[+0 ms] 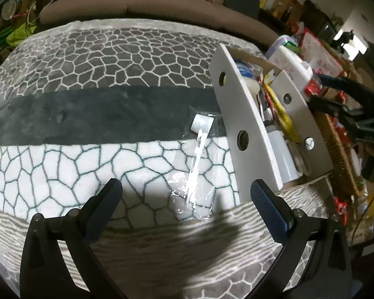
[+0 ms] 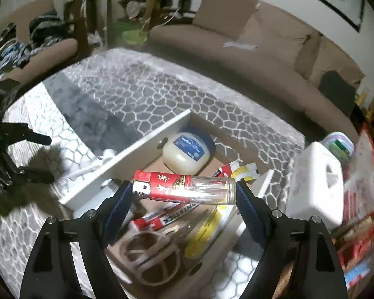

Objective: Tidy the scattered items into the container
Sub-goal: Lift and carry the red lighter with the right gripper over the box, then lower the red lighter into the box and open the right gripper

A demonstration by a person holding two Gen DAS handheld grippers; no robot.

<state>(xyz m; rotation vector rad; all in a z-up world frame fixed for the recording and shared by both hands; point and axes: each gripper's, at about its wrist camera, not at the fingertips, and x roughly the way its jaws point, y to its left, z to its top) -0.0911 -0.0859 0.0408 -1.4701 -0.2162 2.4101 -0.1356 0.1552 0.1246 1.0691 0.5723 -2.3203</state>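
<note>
scissors (image 2: 150, 254) blurred, half under glue stick (image 2: 167, 218); bagged item (image 1: 195, 164) unidentifiable

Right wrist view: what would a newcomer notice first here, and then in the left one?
The red and clear lighter clamped lengthwise in the right gripper, above the white-walled box holding a Vaseline jar and scissors. In the left wrist view, a clear-wrapped white item lies on the patterned blanket ahead of the open left gripper.
</note>
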